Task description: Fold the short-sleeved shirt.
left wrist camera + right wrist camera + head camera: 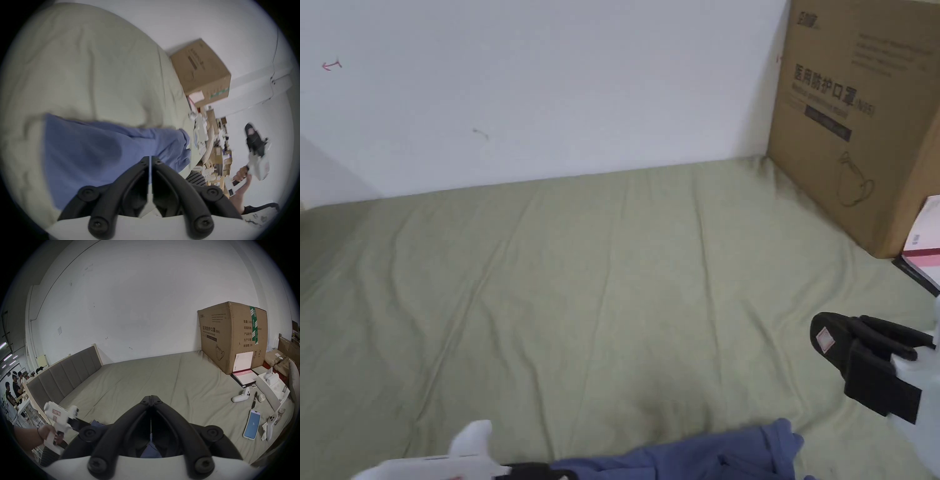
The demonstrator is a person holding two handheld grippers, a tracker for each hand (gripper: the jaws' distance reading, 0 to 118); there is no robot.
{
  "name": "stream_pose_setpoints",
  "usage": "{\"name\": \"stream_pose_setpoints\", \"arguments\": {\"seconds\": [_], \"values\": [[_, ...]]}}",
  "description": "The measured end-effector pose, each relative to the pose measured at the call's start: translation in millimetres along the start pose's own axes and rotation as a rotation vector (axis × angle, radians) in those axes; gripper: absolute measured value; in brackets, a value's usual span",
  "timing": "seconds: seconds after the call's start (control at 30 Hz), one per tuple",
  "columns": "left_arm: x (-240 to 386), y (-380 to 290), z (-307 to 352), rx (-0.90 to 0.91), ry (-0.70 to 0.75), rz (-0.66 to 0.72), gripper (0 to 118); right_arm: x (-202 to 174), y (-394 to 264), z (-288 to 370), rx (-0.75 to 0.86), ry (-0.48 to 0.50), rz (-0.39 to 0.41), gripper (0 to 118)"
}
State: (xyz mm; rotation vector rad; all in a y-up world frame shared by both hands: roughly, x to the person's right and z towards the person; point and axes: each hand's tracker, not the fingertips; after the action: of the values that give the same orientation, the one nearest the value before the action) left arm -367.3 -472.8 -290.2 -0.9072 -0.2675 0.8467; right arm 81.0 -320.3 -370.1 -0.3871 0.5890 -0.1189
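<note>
Shirt [706, 456] bunched, lengthwise along near edge

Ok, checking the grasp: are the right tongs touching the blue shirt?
Apart. Head view shows bare green sheet between the right tongs and the blue shirt.

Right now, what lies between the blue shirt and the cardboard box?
Bare green sheet lies between the shirt and the box, as the head view shows.
</note>
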Motion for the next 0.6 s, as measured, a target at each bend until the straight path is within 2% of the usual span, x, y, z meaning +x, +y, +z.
{"name": "stream_pose_setpoints", "arguments": {"seconds": [0.03,0.07,0.1,0.13,0.17,0.27,0.4,0.43,0.5,0.57,0.6], "values": [[-12,4,18,0.023,0.014,0.027,35,-2,0,-1,-0.002,0.005,-0.001,0],[-24,6,30,0.037,0.028,0.045,76,-5,1,-2,-0.005,0.008,0.000,0],[-39,7,42,0.047,0.050,0.063,96,-8,1,-3,-0.010,0.011,0.004,0],[-51,7,51,0.057,0.069,0.076,109,-10,1,-5,-0.016,0.011,0.010,0],[-65,8,58,0.064,0.063,0.089,114,-12,1,-6,-0.021,0.011,0.017,0],[-107,5,64,0.066,0.020,0.195,114,-20,1,-10,-0.041,0.014,0.031,0],[-162,-6,25,-0.031,-0.200,0.393,114,-31,3,-15,-0.071,0.016,0.058,0],[-135,-17,16,-0.056,-0.279,0.436,114,-34,3,-17,-0.078,0.015,0.070,0],[-125,-18,2,0.000,-0.457,0.415,114,-39,5,-19,-0.093,0.018,0.087,0],[-147,-17,-23,-0.005,-0.546,0.467,112,-44,6,-22,-0.107,0.021,0.097,0],[-150,-18,-33,-0.008,-0.582,0.485,107,-47,7,-24,-0.111,0.020,0.103,0]]}}
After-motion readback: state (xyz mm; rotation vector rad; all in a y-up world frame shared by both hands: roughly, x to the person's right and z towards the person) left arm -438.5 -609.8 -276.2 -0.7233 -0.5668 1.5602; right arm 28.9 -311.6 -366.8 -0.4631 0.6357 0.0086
